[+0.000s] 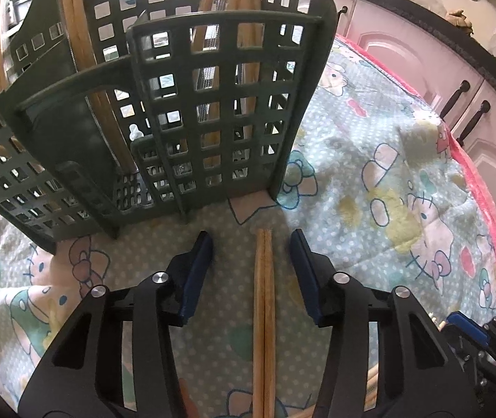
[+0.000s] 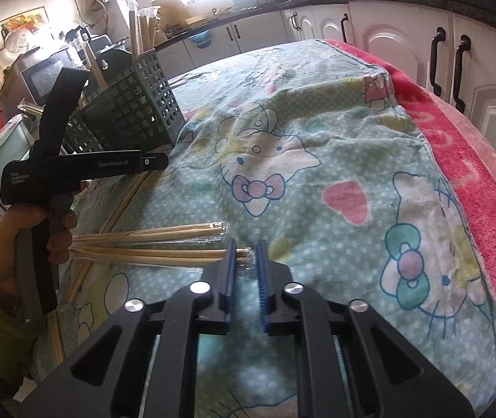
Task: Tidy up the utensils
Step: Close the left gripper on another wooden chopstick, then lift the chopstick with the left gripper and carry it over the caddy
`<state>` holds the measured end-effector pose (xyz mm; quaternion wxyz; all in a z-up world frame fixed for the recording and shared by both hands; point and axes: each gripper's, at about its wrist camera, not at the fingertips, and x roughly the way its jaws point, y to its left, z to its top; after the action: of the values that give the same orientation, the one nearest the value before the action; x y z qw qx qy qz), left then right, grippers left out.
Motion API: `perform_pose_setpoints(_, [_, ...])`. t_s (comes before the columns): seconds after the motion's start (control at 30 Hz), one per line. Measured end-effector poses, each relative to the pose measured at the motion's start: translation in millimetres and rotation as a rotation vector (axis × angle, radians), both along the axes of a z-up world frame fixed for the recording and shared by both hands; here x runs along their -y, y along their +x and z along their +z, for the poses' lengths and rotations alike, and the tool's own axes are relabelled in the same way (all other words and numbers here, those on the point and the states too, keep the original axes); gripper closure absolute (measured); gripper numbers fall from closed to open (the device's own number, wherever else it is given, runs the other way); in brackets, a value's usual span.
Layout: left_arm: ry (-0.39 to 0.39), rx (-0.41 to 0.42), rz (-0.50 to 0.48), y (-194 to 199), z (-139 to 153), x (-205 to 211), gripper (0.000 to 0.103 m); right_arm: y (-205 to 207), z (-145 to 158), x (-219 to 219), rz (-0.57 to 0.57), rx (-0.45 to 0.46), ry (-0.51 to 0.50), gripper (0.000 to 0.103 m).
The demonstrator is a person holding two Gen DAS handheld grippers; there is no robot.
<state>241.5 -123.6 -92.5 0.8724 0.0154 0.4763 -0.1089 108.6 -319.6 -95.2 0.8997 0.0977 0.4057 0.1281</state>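
2 grippers work over a cartoon-print cloth with a pink edge. Our left gripper has its jaws spread wide, a chopstick pair lying on the cloth between the blue pads, nearer the right pad and touching neither. Just ahead stands the green basket, already holding upright chopsticks. From the right wrist view, we see the left gripper from the side, held in a hand beside the basket. Our right gripper has its jaws narrowly parted around the wrapped tip of a chopstick bundle lying across the cloth; we cannot tell whether the pads touch it. More chopsticks lie diagonally beneath the left gripper.
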Motion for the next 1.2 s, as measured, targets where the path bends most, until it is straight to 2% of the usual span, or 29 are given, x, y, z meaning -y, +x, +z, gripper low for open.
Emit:
perform_pose_setpoints(0.13, [0.020,0.008,0.002,2,-1,7,0.068,-1,1,0,-0.006,0.006,-0.005,0.098])
perform_pose_setpoints(0.27, [0.032,0.009,0.005,6,-2,14,0.077,-1,6,1,-0.007,0.021,0.002,0.099])
perform_pose_setpoints(0.37, [0.027,0.014,0.007,6,-1,13,0.091,-2,15,3,-0.012,0.049,0.002,0.099])
perform_pose_setpoints(0.57, [-0.078,0.014,0.021,5,13,-6,0.100,-3,40,9,-0.033,0.131,-0.016,0.099])
perform_pose_setpoints(0.77, [-0.169,0.067,0.017,-5,42,-19,0.100,-2,63,12,-0.048,0.209,-0.026,0.099])
perform_pose_setpoints(1.2, [-0.269,0.240,-0.009,-35,115,-34,0.101,-3,114,17,-0.057,0.358,-0.030,0.100])
